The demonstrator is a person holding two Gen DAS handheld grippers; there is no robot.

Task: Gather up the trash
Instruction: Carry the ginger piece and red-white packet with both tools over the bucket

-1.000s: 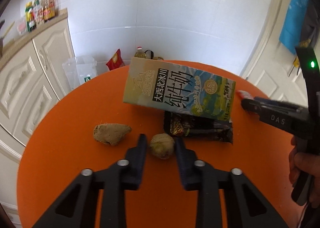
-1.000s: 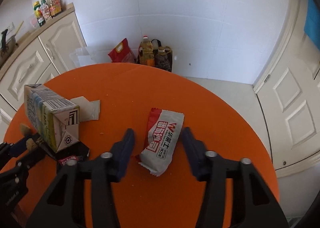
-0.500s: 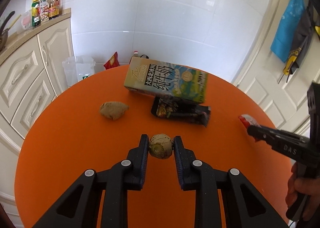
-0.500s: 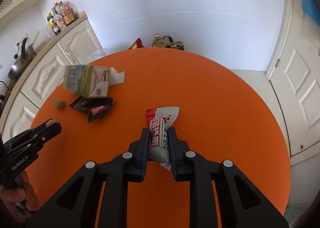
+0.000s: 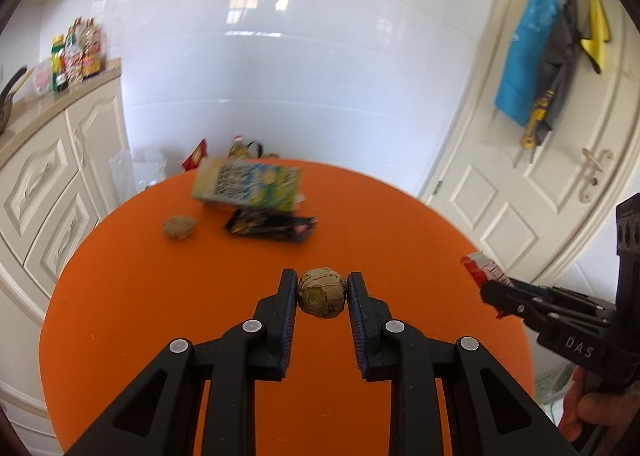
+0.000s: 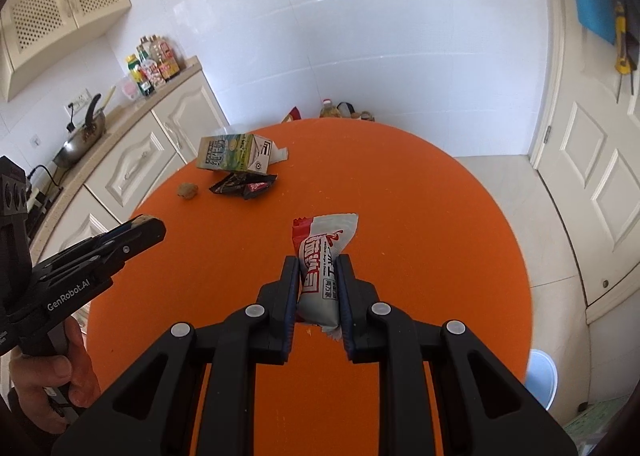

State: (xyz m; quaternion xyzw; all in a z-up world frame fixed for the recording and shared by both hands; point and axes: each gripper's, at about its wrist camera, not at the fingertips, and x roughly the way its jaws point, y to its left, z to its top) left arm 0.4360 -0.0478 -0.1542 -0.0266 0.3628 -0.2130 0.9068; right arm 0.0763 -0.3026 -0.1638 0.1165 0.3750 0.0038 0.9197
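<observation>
- Left tongs (image 5: 322, 288) are clenched on a round brownish lump (image 5: 322, 293), held above the orange table (image 5: 160, 296).
- Right tongs (image 6: 318, 280) grasp a white-and-red snack wrapper (image 6: 322, 256).
- A milk carton (image 6: 234, 152), a dark wrapper (image 6: 244, 184) and a second lump (image 6: 187, 190) lie near the table's far-left edge.

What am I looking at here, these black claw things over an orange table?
They are two hand-held grippers, each carrying a camera that looks along its fingers. One picture comes from the left gripper, which clamps a small brown lump. The other comes from the right gripper, which clamps a white and red snack wrapper. On the orange table lie a milk carton, a dark wrapper and another brown lump. A person's hand holds each tool.
</observation>
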